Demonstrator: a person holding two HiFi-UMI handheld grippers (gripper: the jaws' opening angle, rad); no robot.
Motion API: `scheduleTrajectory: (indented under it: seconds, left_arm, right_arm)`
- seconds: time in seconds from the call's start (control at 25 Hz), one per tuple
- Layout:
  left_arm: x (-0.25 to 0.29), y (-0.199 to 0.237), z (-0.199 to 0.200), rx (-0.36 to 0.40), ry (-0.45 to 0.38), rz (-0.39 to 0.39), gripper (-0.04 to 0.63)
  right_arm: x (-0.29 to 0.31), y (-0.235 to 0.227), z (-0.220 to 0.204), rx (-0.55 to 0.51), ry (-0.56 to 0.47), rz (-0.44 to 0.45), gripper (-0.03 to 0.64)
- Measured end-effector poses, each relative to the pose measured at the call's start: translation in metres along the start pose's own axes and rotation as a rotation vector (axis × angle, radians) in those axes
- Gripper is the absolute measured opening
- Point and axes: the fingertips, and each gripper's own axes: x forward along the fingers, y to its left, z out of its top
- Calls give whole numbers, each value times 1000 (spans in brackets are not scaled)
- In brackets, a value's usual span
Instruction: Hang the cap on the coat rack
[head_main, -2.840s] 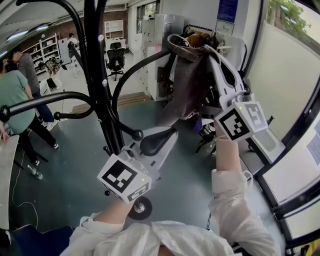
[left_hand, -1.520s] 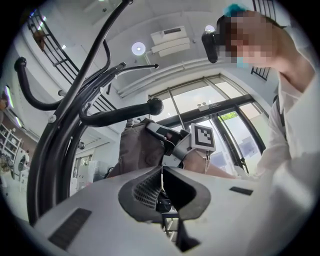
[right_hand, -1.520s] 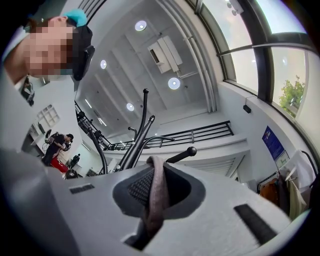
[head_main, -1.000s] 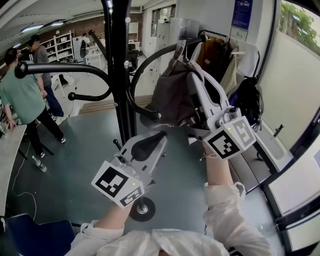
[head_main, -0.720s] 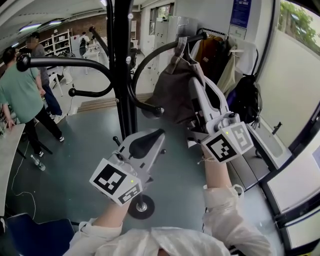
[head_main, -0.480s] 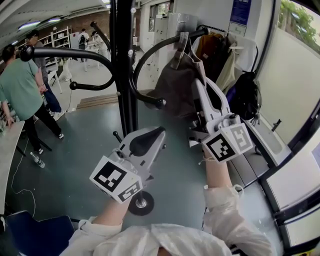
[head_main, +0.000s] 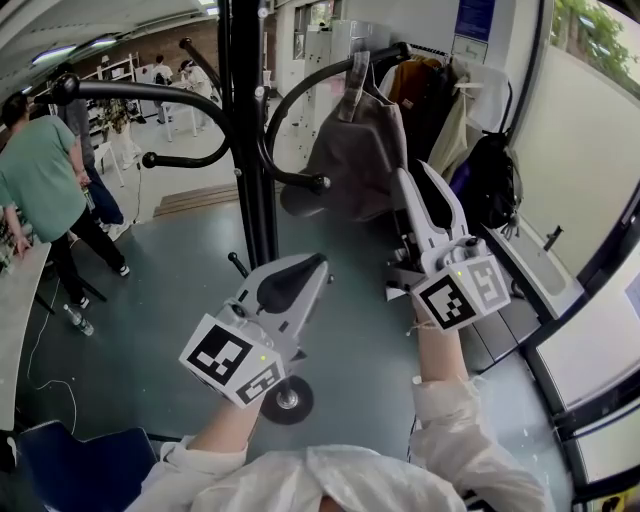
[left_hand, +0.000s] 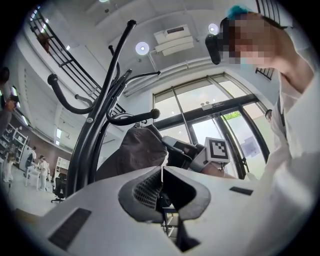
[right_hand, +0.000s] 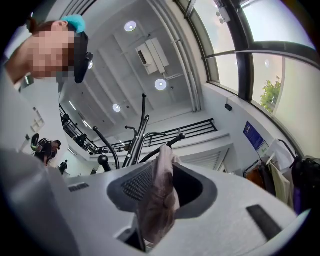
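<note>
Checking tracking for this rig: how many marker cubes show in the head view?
2. One marker cube sits on the left gripper, low and left of centre; the other on the right gripper, right of centre, its jaws shut on the cap. None seems hidden.

A soft grey-brown cap (head_main: 352, 150) hangs by its back strap from a curved arm of the coat rack (head_main: 247, 150), a black upright pole with knob-tipped arms. Its crown droops down. The right hand-held gripper (head_main: 402, 180) pinches its fabric.

cap (head_main: 355, 150): grey-brown | coat rack (head_main: 246, 150): black | floor (head_main: 355, 375): grey-blue
</note>
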Motion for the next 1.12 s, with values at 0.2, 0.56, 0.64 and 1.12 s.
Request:
scheduleTrajectory:
  seconds: [0.2,0.56,0.64,1.12]
  left_arm:
    - [-14,-7,-6,-17,17,5,15]
    - [-56,-7,-16,-53,50,17,15]
    - [-68,-5,-14,-67,49,21,15]
    - [-123,-18,-27,-129,91,33,15]
  right_arm:
    - [-21,4,-16,19,38,-46,91]
    - [-62,33,-45,44,130,-112,91]
    - [-70,44,-48,33,157,-121,91]
    - [-119,142,-88,-61,389,36,21]
